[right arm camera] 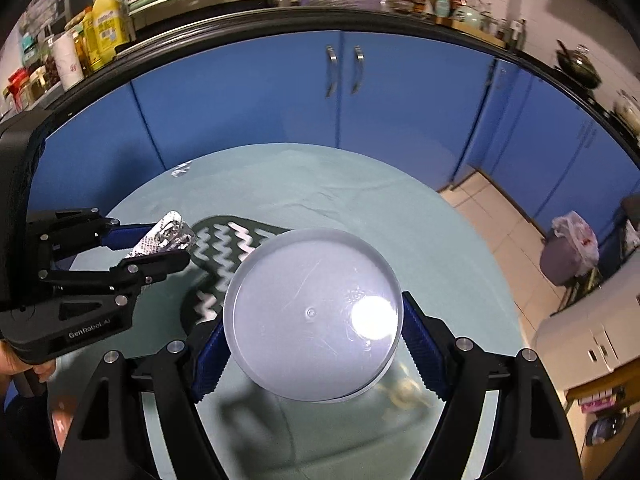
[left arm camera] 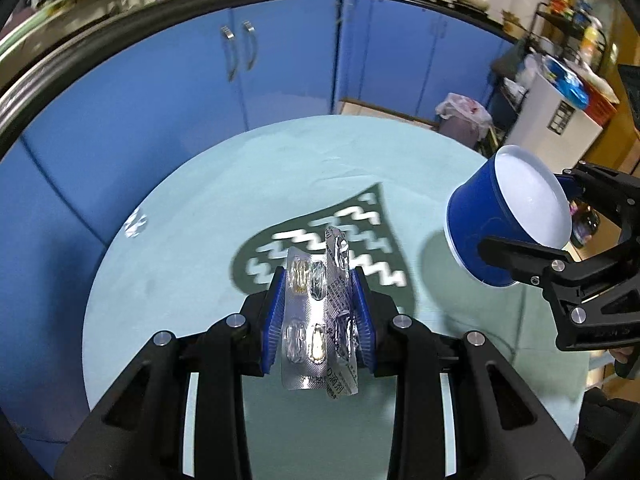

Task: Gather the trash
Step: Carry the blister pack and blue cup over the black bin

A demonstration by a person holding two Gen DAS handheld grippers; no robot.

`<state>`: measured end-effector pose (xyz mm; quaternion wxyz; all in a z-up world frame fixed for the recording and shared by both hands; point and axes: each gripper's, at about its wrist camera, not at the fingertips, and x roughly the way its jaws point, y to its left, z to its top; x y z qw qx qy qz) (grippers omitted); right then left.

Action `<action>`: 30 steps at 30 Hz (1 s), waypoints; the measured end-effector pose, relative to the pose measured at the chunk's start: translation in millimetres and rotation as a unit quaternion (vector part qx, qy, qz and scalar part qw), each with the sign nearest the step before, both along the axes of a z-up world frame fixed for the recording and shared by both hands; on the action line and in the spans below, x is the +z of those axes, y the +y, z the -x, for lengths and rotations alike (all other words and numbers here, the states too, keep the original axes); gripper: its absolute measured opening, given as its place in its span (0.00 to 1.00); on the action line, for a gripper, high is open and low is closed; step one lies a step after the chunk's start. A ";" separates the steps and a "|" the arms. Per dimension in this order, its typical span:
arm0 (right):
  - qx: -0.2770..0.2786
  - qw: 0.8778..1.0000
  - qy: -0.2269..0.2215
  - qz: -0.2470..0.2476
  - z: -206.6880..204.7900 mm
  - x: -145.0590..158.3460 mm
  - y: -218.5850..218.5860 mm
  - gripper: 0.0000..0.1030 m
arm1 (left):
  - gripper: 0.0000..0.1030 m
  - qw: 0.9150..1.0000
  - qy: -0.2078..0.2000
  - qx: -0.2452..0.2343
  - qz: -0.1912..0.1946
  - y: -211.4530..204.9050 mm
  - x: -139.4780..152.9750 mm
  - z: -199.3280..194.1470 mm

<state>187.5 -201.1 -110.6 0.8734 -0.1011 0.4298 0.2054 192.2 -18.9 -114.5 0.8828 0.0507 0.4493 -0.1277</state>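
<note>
My left gripper [left arm camera: 319,280] is shut on two silver blister packs [left arm camera: 316,320], which stand up between its blue pads above the round table [left arm camera: 192,248]. From the right wrist view the same left gripper [right arm camera: 172,242] shows at the left with the blister packs [right arm camera: 170,234] in it. My right gripper [left arm camera: 524,212] is shut on a blue cup [left arm camera: 476,220] with a white inside, tilted and lifted off the table. In its own view the right gripper [right arm camera: 316,320] frames the cup's pale round base [right arm camera: 296,304]. A small crumpled clear wrapper [left arm camera: 135,222] lies on the cloth at the far left.
A dark green mat with white zigzags [left arm camera: 360,236] lies mid-table under the grippers. Blue cabinets [right arm camera: 280,100] curve behind the table. A bagged trash bin [right arm camera: 568,252] stands on the tiled floor to the right. A hand [right arm camera: 24,364] grips the left tool.
</note>
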 end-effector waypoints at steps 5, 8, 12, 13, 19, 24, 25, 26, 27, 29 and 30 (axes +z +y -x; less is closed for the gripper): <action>-0.022 1.000 -0.006 -0.005 18.5 5.8 -29.5 0.73 | 0.32 1.000 -0.007 -0.019 -0.006 -24.8 7.2 8.2; -0.034 0.999 -0.010 -0.006 27.4 9.1 -47.4 0.73 | 0.32 0.999 -0.008 -0.032 -0.010 -41.2 10.2 14.5; -0.052 0.998 -0.020 -0.011 40.3 14.1 -72.4 0.73 | 0.32 0.998 -0.012 -0.052 -0.019 -67.0 14.4 20.7; -0.056 0.998 -0.022 -0.012 42.2 15.3 -77.5 0.73 | 0.32 0.998 -0.012 -0.056 -0.021 -72.0 15.4 22.9; -0.087 0.995 -0.033 -0.021 60.6 21.4 -115.1 0.73 | 0.32 0.995 -0.020 -0.092 -0.033 -116.3 23.2 33.0; -0.120 0.992 -0.038 -0.020 79.0 21.7 -151.8 0.73 | 0.32 0.991 -0.023 -0.126 -0.041 -154.7 23.7 44.0; -0.127 0.991 -0.039 -0.020 82.6 21.2 -159.3 0.73 | 0.32 0.990 -0.024 -0.135 -0.043 -164.3 23.7 46.7; -0.136 0.990 -0.038 -0.022 86.8 20.2 -168.9 0.73 | 0.32 0.988 -0.024 -0.145 -0.046 -174.1 23.6 49.5; -0.142 0.989 -0.037 -0.023 89.3 19.3 -175.6 0.73 | 0.32 0.987 -0.025 -0.154 -0.048 -183.1 23.1 52.2; -0.160 0.986 -0.033 -0.022 96.7 15.5 -194.0 0.73 | 0.32 0.984 -0.025 -0.171 -0.050 -201.4 21.9 56.6; -0.167 0.985 -0.032 -0.021 99.9 13.9 -201.3 0.73 | 0.32 0.982 -0.024 -0.179 -0.051 -208.4 21.6 58.7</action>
